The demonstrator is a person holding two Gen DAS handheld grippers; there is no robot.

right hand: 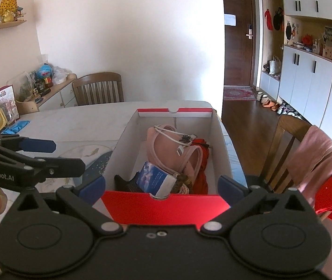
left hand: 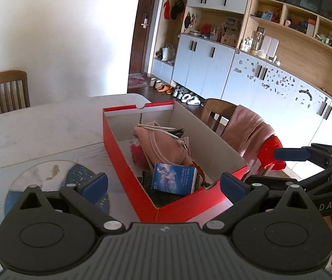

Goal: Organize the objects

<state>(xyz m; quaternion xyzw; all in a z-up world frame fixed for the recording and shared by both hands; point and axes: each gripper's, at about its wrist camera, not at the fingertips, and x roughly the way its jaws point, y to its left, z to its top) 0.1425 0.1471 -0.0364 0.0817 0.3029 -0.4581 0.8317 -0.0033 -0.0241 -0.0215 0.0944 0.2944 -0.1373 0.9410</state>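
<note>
The red shoebox [right hand: 166,206] sat near the far right corner of the pale surface [left hand: 37,126], already packed: a pink bag [right hand: 173,149] with a white cable [right hand: 168,133] draped over it, a blue booklet [right hand: 153,178] propped on edge against the near wall, red cloth [right hand: 201,163] and something dark and meshy beneath. To my eye the risk lay in that loose pile. A claw going in among it might have snagged the cable and dragged the bag up, or knocked the booklet flat. A push on the light cardboard could also have slid the box toward the surface's edge.

Both claws hovered just short of the box's near end, side by side. The left claw [left hand: 163,186] was spread wide and held nothing, aimed at the near corner. The right claw [right hand: 162,186] was likewise spread and empty, squared to the near wall.
</note>
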